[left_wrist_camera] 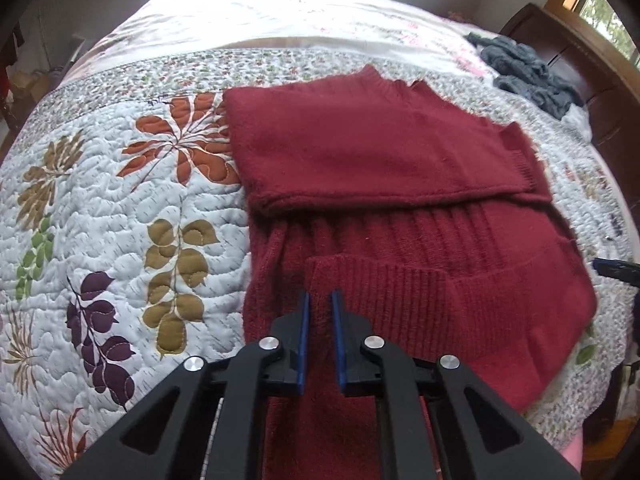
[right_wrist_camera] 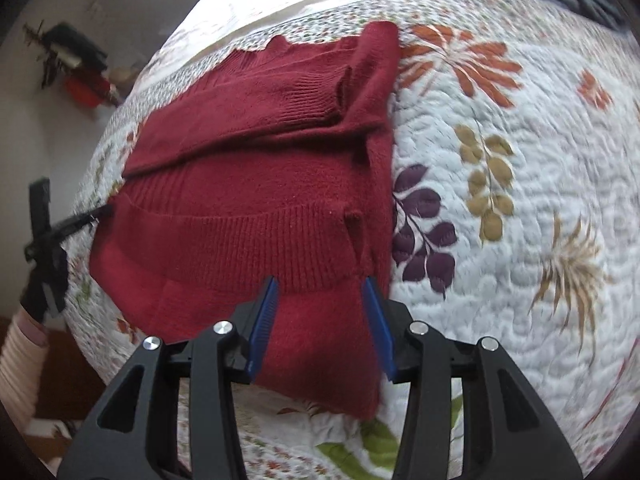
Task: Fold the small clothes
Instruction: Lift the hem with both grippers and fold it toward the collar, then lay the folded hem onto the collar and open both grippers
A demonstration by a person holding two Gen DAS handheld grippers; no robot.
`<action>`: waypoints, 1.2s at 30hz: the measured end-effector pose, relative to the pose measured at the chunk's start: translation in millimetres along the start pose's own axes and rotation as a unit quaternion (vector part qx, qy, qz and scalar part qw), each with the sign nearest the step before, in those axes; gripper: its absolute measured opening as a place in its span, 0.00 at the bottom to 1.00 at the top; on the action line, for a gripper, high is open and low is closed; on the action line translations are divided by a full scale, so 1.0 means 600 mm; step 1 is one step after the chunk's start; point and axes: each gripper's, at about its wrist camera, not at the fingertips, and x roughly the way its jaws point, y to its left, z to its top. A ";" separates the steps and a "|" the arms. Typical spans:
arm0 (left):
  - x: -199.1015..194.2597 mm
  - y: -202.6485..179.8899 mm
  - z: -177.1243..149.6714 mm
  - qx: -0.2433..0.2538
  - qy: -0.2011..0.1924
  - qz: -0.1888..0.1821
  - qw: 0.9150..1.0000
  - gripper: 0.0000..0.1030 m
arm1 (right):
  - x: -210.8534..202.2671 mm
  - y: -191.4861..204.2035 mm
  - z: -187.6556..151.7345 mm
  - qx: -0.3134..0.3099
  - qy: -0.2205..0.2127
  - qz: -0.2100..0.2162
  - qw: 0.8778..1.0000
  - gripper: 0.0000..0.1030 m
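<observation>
A dark red knit sweater (left_wrist_camera: 380, 152) lies on the floral quilt (left_wrist_camera: 120, 200), its top part folded down over the body. A ribbed band (left_wrist_camera: 380, 280) crosses the near part. My left gripper (left_wrist_camera: 321, 300) is at the left end of that band, its blue pads a narrow gap apart with red knit filling the gap. In the right wrist view the sweater (right_wrist_camera: 248, 184) lies the same way. My right gripper (right_wrist_camera: 320, 284) hovers open over its near right corner, with nothing held. The left tool's black frame (right_wrist_camera: 42, 240) shows at the sweater's left edge.
A heap of grey-blue clothes (left_wrist_camera: 524, 68) lies at the far right by a dark wooden headboard (left_wrist_camera: 580, 92). A pink sleeve (right_wrist_camera: 20, 356) shows beside the bed's near left edge. Bare quilt (right_wrist_camera: 520, 240) spreads right of the sweater.
</observation>
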 end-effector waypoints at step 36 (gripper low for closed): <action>-0.166 -0.030 -0.024 -0.016 -0.147 0.009 0.989 0.07 | -0.133 0.041 0.007 -0.019 -0.089 0.047 0.995 0.05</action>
